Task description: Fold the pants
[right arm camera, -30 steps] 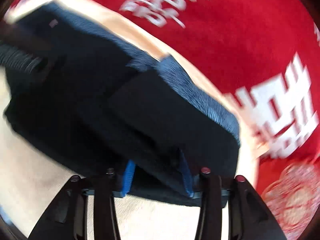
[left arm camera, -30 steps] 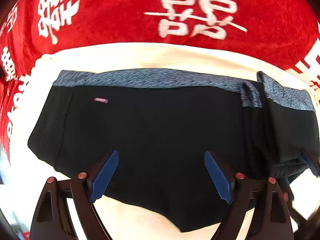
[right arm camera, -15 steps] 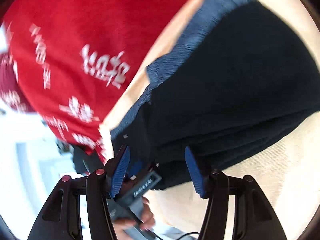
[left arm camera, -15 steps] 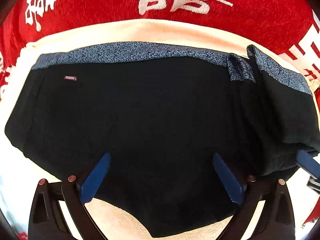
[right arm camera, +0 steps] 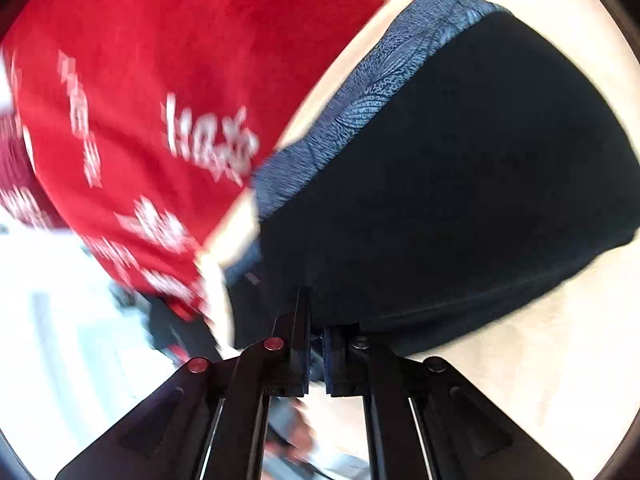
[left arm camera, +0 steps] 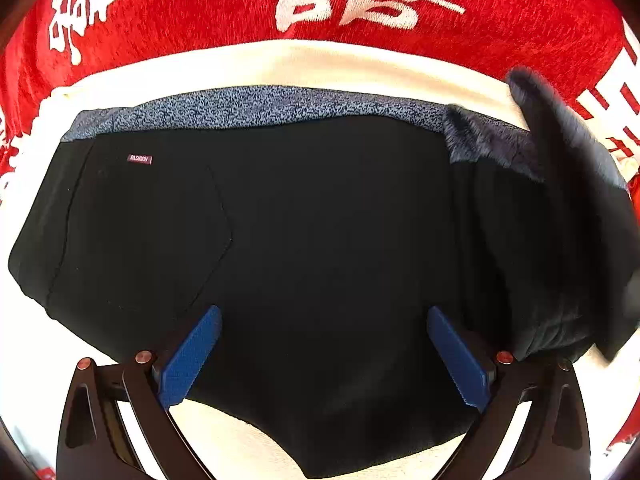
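Black pants (left arm camera: 320, 240), folded, are laid on cream cloth (left arm camera: 300, 64) over a red blanket (left arm camera: 180, 12). Left gripper (left arm camera: 324, 356) is held wide open above them; right gripper (right arm camera: 316, 344) appears clamped on their edge.

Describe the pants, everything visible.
The pants are black, of a soft knit by the look, with a heathered blue-grey waistband along the far edge and a small red label above a stitched back pocket. They lie folded on a cream cloth over a red cover. Their right side is bunched and raised. The left gripper is open over the near edge; the right gripper is shut on that edge.
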`<state>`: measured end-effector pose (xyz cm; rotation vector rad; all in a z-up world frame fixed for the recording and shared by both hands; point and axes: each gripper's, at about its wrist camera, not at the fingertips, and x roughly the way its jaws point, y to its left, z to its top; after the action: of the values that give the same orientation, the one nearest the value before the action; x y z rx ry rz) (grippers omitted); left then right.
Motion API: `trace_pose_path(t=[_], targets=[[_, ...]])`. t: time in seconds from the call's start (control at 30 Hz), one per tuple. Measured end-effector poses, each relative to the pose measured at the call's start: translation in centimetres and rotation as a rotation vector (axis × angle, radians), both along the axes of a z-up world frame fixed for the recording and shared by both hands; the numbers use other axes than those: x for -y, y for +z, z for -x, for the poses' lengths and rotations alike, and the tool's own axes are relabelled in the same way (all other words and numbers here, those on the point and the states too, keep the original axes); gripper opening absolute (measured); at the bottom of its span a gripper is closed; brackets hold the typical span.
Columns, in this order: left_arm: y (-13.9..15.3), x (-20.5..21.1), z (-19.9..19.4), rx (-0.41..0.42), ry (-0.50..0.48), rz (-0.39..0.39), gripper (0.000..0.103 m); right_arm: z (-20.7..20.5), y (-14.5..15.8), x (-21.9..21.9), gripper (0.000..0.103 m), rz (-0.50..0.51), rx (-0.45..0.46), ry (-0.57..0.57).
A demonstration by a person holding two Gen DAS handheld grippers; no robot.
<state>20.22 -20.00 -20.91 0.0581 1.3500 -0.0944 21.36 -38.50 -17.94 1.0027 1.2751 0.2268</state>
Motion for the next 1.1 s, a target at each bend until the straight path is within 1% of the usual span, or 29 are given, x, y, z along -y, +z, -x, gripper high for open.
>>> trace_pose_path(t=[0.1,0.13,0.17,0.2,0.27,0.33,0.4,0.43,0.5,0.57,0.6,0.67,0.73,0.77,0.8,0.83,0.87,0.9,0.93,0.97,1.0,1.1], targets=[[0.8,-0.9,0.3,-0.001,0.027,-0.024,0.103,0.0,-2.9,-0.8,0.005,0.048,-0.05,0.031],[1.2,-1.4,0.4,0.0,0.04,-0.038,0.103,-0.1,-3.8,-0.8,0.005,0.034,-0.051,0.024],[1.8,-1.8,0.4,0.004,0.05,-0.048,0.103,-0.1,-4.1,-0.7,0.005,0.018,-0.046,0.014],[2.2,-1.9,0.4,0.01,0.051,-0.054,0.103,-0.2,-4.0,-0.7,0.005,0.024,-0.043,0.022],[3.6,-2.2,0.3,0.03,0.038,-0.068,0.103,-0.4,-2.9,-1.4,0.008,0.075,-0.028,0.106],[5.0,-1.6,0.0,0.047,0.013,-0.071,0.103,-0.4,-1.4,-1.7,0.02,0.086,-0.027,0.189],[6.3,-0.7,-0.6,0.067,-0.01,-0.057,0.103,0.0,0.7,-1.0,0.02,0.108,0.015,0.217],[7.0,0.2,-1.0,0.078,-0.026,-0.044,0.103,0.3,2.2,0.1,0.02,0.131,0.063,0.203],[7.6,2.5,-1.6,0.088,-0.059,-0.014,0.103,0.8,4.0,3.0,0.02,0.189,0.108,0.136],[8.1,4.7,-1.9,0.083,-0.092,0.025,0.103,0.7,4.9,6.7,0.02,0.271,0.107,0.058],[8.2,6.4,-1.6,0.082,-0.105,0.043,0.103,0.1,4.9,8.6,0.02,0.324,0.082,0.031],[8.0,8.6,-2.2,0.085,-0.141,0.077,0.103,-1.0,4.7,10.4,0.019,0.348,0.072,0.006],[7.2,11.0,-2.8,0.082,-0.181,0.103,0.103,-2.3,4.1,11.5,0.019,0.37,0.078,0.027],[6.7,12.0,-3.4,0.08,-0.185,0.096,0.103,-2.7,3.6,12.0,0.019,0.374,0.071,0.05],[5.5,12.7,-4.4,0.069,-0.179,0.075,0.103,-3.3,2.9,11.8,0.019,0.378,0.061,0.07],[4.3,12.9,-4.5,0.045,-0.169,0.049,0.103,-3.6,2.0,11.4,0.019,0.376,0.048,0.086],[2.6,12.8,-4.4,0.001,-0.157,0.021,0.103,-3.8,0.9,10.8,0.019,0.37,0.03,0.109],[1.9,12.8,-3.6,-0.041,-0.148,-0.005,0.103,-3.8,0.1,10.3,0.019,0.374,0.018,0.121],[0.6,12.2,-3.4,-0.081,-0.133,0.001,0.103,-3.8,-0.7,9.6,0.019,0.388,0.023,0.129],[0.5,11.1,-3.1,-0.073,-0.095,0.063,0.103,-3.4,-0.8,9.8,0.019,0.398,0.034,0.123],[0.7,10.6,-2.9,-0.066,-0.083,0.066,0.103,-3.2,-0.7,9.7,0.019,0.402,0.048,0.114],[1.1,10.6,-2.5,-0.068,-0.109,0.018,0.103,-2.7,-0.6,10.1,0.019,0.373,0.051,0.113]])
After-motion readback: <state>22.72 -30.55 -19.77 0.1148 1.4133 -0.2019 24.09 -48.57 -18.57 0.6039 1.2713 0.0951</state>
